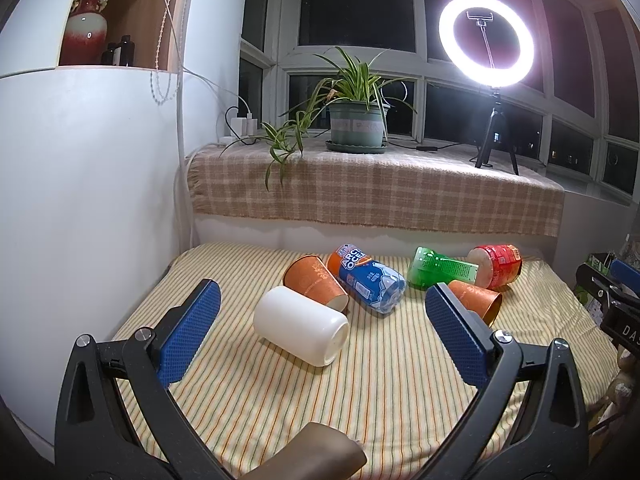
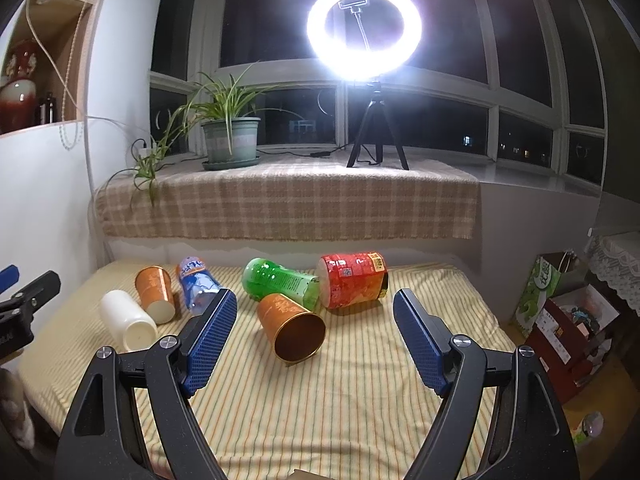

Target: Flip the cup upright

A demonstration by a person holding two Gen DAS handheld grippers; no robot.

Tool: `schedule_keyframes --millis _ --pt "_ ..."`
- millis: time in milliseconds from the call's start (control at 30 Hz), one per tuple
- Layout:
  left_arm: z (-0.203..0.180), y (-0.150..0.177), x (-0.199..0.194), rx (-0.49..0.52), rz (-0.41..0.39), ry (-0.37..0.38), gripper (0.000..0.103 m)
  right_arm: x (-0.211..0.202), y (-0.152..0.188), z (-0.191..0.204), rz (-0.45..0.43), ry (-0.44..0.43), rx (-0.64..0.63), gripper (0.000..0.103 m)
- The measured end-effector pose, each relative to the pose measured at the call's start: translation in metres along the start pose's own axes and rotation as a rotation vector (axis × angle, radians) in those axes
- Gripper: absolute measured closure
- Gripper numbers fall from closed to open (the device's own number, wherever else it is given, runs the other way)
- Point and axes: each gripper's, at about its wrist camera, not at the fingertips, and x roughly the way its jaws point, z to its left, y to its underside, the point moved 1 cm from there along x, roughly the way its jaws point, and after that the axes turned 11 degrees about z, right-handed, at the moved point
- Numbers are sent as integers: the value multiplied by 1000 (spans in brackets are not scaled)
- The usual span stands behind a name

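Observation:
Several cups and containers lie on their sides on a striped cloth. A white cup [image 1: 300, 324] lies between the fingers of my open left gripper [image 1: 322, 300], a little beyond them; it also shows in the right wrist view [image 2: 128, 320]. An orange paper cup [image 1: 314, 282] lies behind it [image 2: 156, 294]. A second orange cup [image 2: 290, 326], mouth toward the camera, lies just ahead of my open right gripper [image 2: 314, 312]; the left wrist view shows it partly hidden behind my right finger [image 1: 478, 300]. Both grippers are empty.
A blue Arctic Ocean bottle [image 1: 370, 278], a green bottle [image 2: 280, 284] and a red container [image 2: 354, 282] lie on the cloth too. Behind is a plaid-covered sill [image 1: 380, 196] with a potted plant [image 1: 356, 120] and ring light [image 2: 364, 30]. Boxes [image 2: 560, 320] stand right of the bed.

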Motion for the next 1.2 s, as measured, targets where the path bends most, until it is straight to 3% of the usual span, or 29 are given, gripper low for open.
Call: schedule_keyframes --millis 1200 --pt "12 3 5 -10 8 1 0 10 -7 9 3 3 -25 22"
